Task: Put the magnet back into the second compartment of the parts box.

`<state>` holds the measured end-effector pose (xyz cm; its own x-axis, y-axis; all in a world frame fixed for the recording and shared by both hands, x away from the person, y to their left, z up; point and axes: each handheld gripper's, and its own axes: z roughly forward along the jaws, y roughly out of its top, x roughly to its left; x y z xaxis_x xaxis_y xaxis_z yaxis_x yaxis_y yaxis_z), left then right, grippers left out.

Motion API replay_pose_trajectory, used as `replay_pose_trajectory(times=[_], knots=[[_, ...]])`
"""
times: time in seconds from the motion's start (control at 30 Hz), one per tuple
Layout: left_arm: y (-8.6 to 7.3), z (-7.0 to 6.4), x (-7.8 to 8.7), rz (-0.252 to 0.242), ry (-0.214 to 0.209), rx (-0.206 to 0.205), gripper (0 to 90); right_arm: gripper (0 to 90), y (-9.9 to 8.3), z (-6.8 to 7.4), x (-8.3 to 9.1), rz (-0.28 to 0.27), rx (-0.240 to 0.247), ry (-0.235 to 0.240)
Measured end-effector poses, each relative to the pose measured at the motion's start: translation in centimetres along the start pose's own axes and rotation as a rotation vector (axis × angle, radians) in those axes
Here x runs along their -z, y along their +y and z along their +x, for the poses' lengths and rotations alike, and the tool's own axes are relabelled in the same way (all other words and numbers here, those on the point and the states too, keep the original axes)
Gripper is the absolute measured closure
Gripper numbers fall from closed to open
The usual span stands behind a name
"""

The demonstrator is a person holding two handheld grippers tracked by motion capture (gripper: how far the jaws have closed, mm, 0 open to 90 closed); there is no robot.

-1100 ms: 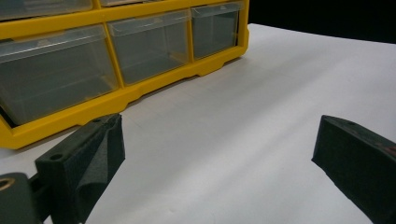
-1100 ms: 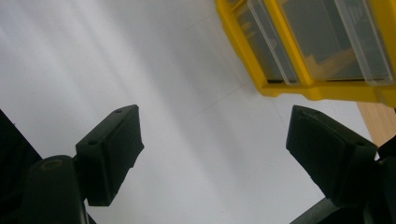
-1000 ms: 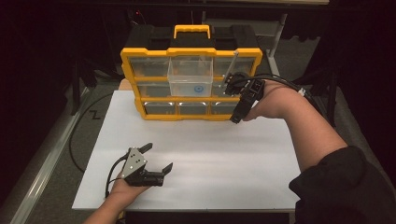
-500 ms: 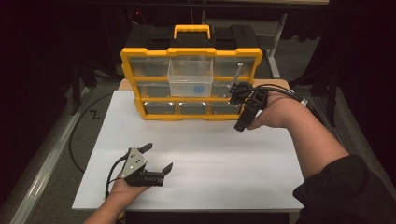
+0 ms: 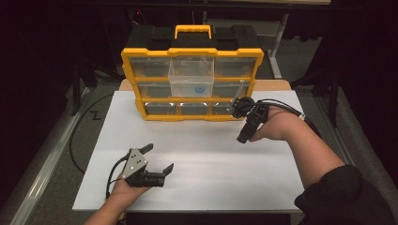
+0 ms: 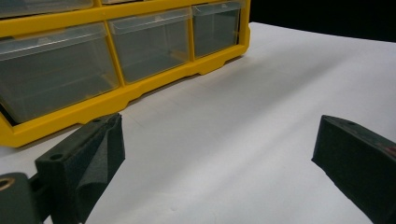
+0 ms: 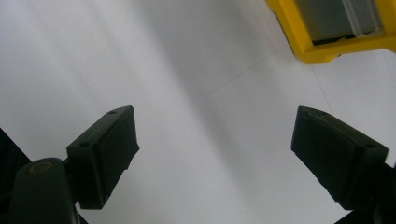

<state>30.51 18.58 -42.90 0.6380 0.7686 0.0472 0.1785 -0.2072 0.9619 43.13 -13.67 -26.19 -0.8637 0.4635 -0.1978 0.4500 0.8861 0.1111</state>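
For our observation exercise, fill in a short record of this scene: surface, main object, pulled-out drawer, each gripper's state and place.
Surface: white table top
Main object: yellow plastic organiser with clear drawers, upright at the far edge
Pulled-out drawer: clear plastic drawer, upper middle, sticking out
Left gripper: open, near edge, nothing held
Right gripper: open, by the organiser's right lower corner, nothing held

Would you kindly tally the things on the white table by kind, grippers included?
Yellow drawer cabinets: 1
Clear drawers pulled out of the cabinet: 1
Hand-held grippers: 2, the left gripper and the right gripper, both open and holding nothing
Total: 4
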Motion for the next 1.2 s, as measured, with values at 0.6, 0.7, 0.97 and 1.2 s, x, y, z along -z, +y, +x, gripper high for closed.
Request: replay_pose_trajectory(times=[0.6,0.7,0.97,1.2], knots=[[0.0,0.0,0.0,-0.003,-0.003,0.0,2.8,5.0,-1.1,0.9,-4.2,-0.001,-0.009,0.012],[0.0,0.0,0.0,-0.007,-0.003,0.005,2.8,2.9,-1.3,1.2,-5.3,0.004,-0.018,0.023],[0.0,0.0,0.0,-0.004,-0.003,0.0,2.8,1.1,-1.8,1.7,-7.5,0.001,-0.011,0.041],[0.0,0.0,0.0,0.0,-0.002,-0.002,2.8,1.1,-2.3,2.2,-9.5,0.019,-0.018,0.059]])
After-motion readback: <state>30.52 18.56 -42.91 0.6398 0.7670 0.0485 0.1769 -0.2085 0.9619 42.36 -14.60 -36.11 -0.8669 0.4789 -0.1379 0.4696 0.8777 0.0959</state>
